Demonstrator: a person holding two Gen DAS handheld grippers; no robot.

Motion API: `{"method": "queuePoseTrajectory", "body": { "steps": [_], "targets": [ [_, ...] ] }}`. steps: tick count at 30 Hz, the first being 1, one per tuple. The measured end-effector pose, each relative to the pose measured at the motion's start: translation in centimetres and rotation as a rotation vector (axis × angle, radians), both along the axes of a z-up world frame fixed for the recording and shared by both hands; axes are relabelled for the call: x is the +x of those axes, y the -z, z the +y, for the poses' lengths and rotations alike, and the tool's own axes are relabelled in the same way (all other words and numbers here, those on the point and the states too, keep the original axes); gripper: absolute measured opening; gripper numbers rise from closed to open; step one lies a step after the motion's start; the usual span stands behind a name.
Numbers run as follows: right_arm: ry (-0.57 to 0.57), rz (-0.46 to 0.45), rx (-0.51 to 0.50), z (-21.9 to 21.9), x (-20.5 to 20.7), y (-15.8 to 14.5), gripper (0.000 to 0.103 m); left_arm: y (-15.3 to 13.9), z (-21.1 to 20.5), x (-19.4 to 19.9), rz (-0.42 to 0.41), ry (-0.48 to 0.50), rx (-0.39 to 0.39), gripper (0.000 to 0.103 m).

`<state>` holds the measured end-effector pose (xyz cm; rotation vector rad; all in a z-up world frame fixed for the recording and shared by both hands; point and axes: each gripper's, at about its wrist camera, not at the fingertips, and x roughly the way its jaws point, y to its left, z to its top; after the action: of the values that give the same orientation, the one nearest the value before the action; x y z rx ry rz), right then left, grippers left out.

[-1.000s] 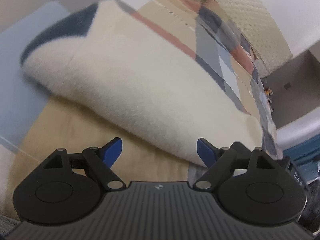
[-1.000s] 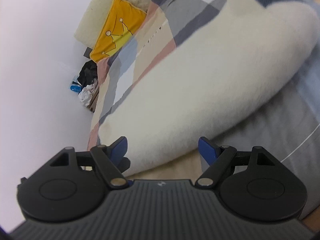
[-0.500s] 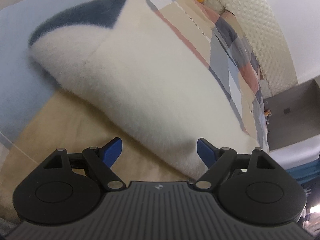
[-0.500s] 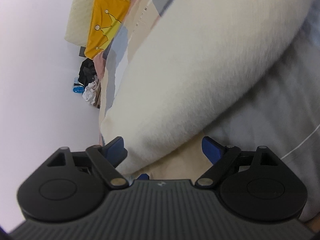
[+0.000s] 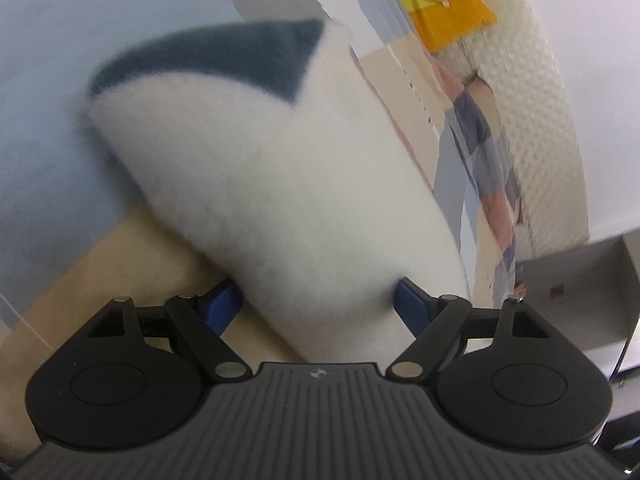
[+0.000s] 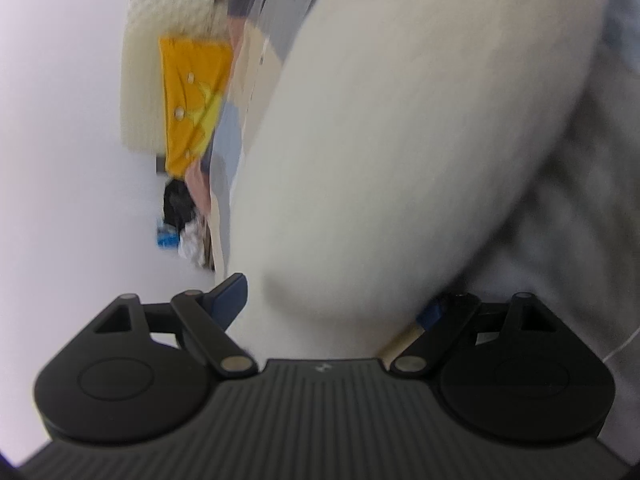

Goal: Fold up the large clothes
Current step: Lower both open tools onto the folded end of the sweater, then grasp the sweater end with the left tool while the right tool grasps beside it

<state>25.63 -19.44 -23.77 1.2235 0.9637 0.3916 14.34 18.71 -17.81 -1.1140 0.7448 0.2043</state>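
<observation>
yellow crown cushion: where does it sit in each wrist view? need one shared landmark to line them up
Left wrist: yellow cushion at the top right, against the cream headboard.
Right wrist: yellow cushion at the left, above middle, beside the same headboard.
Shared landmark: the folded white fleece garment, filling the middle of both views on the patchwork bedspread.

- The right gripper (image 6: 328, 300) has its jaws spread wide, and the near edge of a folded white fleece (image 6: 400, 140) lies between them.
- The left blue pad (image 6: 228, 292) is clear of the fleece; the right one is mostly hidden beneath its edge.
- The fleece lies on a patchwork bedspread (image 6: 592, 220).
- Far left, a yellow cushion (image 6: 192, 100) leans on a cream headboard (image 6: 168, 12).
- Below the cushion sits a dark, blurred heap (image 6: 176, 204).
</observation>
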Motion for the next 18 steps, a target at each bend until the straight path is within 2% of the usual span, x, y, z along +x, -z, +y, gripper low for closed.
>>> {"method": "queuePoseTrajectory", "body": {
  "steps": [3,10,18],
  "targets": [
    [0.083,0.014,0.018,-1.3,-0.1,0.5,0.086,0.0,0.8,-0.1,-0.016,-0.043,-0.020,0.084],
    [0.230,-0.011,-0.075,-3.9,-1.2,-0.2,0.086,-0.7,1.9,-0.8,-0.045,-0.143,0.001,0.084],
    [0.338,-0.010,-0.111,-6.0,-1.6,0.0,0.086,0.5,3.3,-1.1,-0.048,-0.213,-0.068,0.083]
  ]
}}
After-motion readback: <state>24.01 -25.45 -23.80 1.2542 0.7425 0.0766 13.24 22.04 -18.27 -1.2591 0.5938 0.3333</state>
